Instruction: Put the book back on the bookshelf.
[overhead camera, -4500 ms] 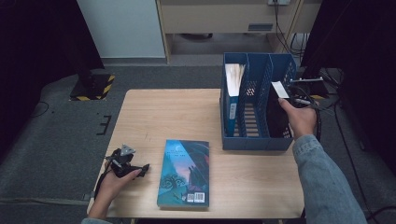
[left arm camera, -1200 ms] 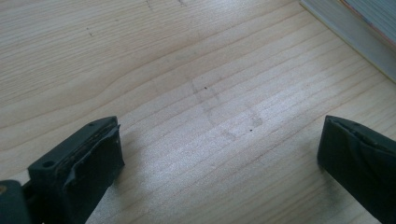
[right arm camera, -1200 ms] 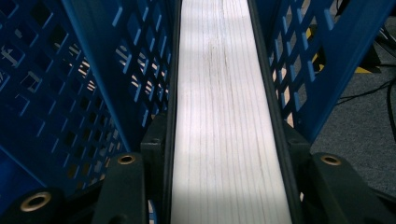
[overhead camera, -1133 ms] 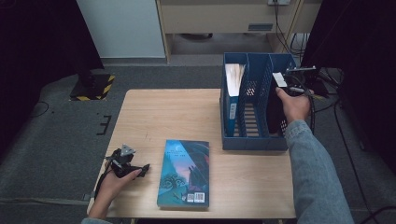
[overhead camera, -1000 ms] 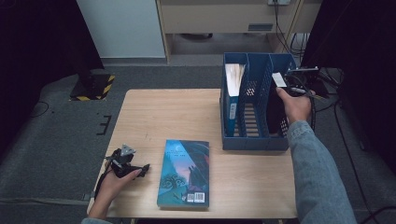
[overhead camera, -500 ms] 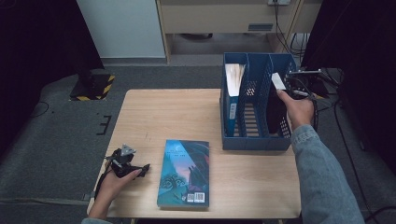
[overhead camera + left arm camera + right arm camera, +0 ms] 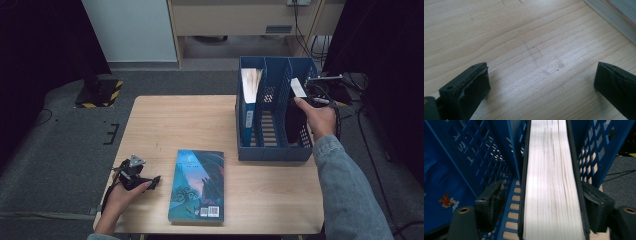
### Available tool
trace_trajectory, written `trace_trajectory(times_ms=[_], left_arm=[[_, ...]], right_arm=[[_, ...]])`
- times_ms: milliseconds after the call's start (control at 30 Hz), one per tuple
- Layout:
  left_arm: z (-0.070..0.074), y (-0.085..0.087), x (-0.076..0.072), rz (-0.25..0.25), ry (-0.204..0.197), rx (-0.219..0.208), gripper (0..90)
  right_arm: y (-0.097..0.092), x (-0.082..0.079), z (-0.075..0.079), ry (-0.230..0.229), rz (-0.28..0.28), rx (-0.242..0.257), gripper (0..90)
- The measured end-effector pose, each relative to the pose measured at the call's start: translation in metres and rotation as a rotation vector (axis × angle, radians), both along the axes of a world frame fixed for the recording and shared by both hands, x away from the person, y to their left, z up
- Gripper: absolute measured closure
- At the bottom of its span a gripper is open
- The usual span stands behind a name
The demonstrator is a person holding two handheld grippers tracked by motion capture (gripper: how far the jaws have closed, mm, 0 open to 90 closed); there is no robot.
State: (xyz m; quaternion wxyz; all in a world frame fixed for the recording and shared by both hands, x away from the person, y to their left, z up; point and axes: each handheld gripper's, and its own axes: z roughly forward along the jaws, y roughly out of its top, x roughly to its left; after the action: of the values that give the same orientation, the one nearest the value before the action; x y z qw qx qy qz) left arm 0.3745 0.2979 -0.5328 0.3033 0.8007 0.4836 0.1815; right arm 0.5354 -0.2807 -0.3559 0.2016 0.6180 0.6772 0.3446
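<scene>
A dark-covered book (image 7: 294, 120) stands upright in the right compartment of the blue file rack (image 7: 272, 150). My right gripper (image 7: 312, 100) is at its top edge. In the right gripper view the book's white page edge (image 7: 551, 182) runs between the jaws of the right gripper (image 7: 541, 202). The right jaw touches the cover, while the left jaw stands apart with rack floor showing in the gap, so it is open. A teal book (image 7: 197, 185) lies flat at the table's front middle. My left gripper (image 7: 135, 175) rests open at the front left, just left of that book.
Another book (image 7: 248, 85) with white pages stands in the rack's left compartment, and the middle one holds nothing. The rack's lattice wall (image 7: 596, 150) is close on both sides of the right gripper. The teal book's corner (image 7: 621, 15) lies beyond the left jaws. Cables hang off the table's right side.
The right hand has shifted slightly along the rack's right compartment, with the dark book staying upright inside. The left hand and teal book have not moved.
</scene>
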Motion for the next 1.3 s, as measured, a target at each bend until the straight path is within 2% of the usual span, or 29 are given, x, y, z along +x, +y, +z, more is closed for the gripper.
trace_trajectory(times_ms=[133,233,333,533,667,767,1033,1300], left_arm=[[0.0,0.0,0.0,-0.004,0.002,0.005,0.0],[0.0,0.0,0.0,-0.003,0.0,0.004,0.0],[0.0,0.0,0.0,-0.003,-0.001,0.004,0.0],[0.0,0.0,0.0,-0.004,0.003,0.006,0.0],[0.0,0.0,0.0,-0.003,0.001,0.005,0.0],[0.0,0.0,0.0,-0.003,0.001,0.005,0.0],[0.0,0.0,0.0,-0.005,0.002,0.006,0.0],[0.0,0.0,0.0,-0.005,0.002,0.006,0.0]], right_arm=[[0.0,-0.006,-0.002,-0.008,-0.019,0.039,16.4],[0.003,-0.01,-0.002,0.0,-0.025,0.022,11.9],[0.006,-0.016,0.0,-0.002,-0.029,0.007,10.6],[0.005,-0.031,0.001,-0.048,-0.021,0.005,7.8],[0.005,-0.043,-0.003,-0.076,-0.007,0.007,6.0],[0.003,-0.048,-0.008,-0.073,-0.004,0.025,6.0],[-0.003,-0.056,-0.011,-0.082,0.001,-0.003,5.4],[-0.008,-0.065,-0.015,-0.082,-0.009,0.009,5.4]])
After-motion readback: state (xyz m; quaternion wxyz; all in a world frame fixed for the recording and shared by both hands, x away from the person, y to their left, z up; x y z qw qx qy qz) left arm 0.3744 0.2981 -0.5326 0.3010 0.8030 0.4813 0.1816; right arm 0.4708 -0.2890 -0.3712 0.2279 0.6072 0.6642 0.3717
